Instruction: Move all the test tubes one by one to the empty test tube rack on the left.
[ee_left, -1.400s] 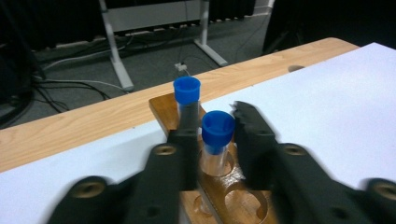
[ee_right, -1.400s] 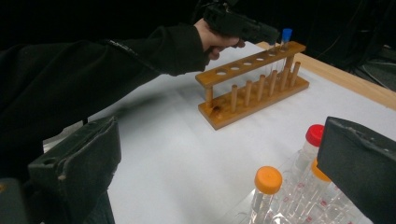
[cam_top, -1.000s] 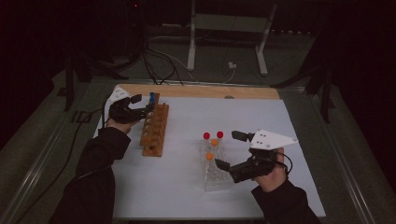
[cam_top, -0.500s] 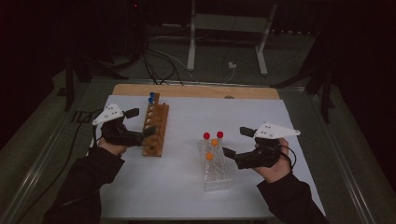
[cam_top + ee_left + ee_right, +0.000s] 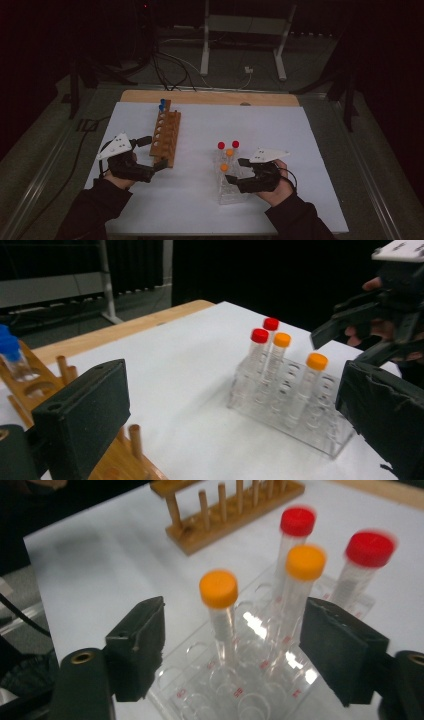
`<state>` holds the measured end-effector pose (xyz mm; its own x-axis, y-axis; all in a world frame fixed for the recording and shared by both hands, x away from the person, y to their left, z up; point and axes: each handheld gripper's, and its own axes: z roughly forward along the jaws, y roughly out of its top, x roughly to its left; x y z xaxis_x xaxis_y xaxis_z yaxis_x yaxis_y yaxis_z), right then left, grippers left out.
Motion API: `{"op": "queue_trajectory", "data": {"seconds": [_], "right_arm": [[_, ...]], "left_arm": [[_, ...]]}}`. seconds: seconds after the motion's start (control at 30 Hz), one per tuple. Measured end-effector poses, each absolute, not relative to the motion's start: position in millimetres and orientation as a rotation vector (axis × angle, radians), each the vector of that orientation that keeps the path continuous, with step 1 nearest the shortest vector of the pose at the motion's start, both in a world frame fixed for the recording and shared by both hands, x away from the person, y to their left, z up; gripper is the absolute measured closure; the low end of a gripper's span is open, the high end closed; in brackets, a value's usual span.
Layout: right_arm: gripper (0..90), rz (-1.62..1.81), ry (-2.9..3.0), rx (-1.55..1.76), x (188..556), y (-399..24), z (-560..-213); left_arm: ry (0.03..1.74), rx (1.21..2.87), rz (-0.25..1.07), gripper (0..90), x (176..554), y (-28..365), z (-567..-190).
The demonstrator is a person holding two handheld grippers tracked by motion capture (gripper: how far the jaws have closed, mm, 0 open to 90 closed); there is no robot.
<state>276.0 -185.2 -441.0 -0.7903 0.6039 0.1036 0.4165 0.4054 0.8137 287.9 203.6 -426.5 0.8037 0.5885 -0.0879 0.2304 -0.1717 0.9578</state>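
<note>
Both claws stand agape, gripping nothing: the left gripper [image 5: 159, 152] hovers at the near end of the wooden tube rack [image 5: 167, 136], left of the worktop's [image 5: 300, 150] middle, while the right gripper [image 5: 237, 170] faces the clear plastic rack [image 5: 231, 192] near the front edge, which holds two red-capped tubes [image 5: 298, 535] and two orange-capped tubes [image 5: 220, 605]. Blue-capped tubes [image 5: 162, 104] sit at the wooden rack's far end.

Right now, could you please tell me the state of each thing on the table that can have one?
Left gripper: open, empty, beside the wooden rack.
Right gripper: open, empty, over the clear rack.
Wooden rack: upright, blue-capped tubes at its far end.
Clear rack: upright, holding four tubes.
Red-capped tubes: two, upright, capped.
Orange-capped tubes: two, upright, capped.
</note>
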Motion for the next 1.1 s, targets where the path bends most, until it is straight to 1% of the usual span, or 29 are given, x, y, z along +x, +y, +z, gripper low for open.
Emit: {"op": "queue_trajectory", "data": {"seconds": [0.13, 0.17, 0.23, 0.3, 0.57, 0.8, 1.1], "right_arm": [[46.1, 1.256, 2.513, 0.888, 276.6, -179.0, -450.0], [48.5, 1.236, 2.522, 0.886, 277.4, -177.8, -451.5], [56.3, 1.192, 2.542, 0.862, 278.7, -175.4, -453.3], [60.0, 1.165, 2.548, 0.856, 279.9, -173.5, -453.8], [68.7, 1.132, 2.569, 0.834, 283.8, -163.6, -452.0], [74.0, 1.081, 2.567, 0.811, 284.9, -154.8, -454.0], [75.3, 1.083, 2.562, 0.810, 284.7, -155.1, -452.2]], "left_arm": [[0.627, 1.756, 0.363, 1.8, 283.9, 203.2, -427.6], [0.625, 1.753, 0.362, 1.8, 283.2, 203.1, -427.4], [0.621, 1.753, 0.366, 1.9, 281.7, 203.2, -427.4], [0.624, 1.756, 0.368, 1.9, 281.2, 203.7, -427.9], [0.621, 1.769, 0.371, 1.9, 280.5, 203.0, -429.4], [0.617, 1.772, 0.358, 1.9, 280.6, 202.8, -430.2], [0.615, 1.779, 0.346, 1.8, 281.2, 201.5, -431.4]]}}
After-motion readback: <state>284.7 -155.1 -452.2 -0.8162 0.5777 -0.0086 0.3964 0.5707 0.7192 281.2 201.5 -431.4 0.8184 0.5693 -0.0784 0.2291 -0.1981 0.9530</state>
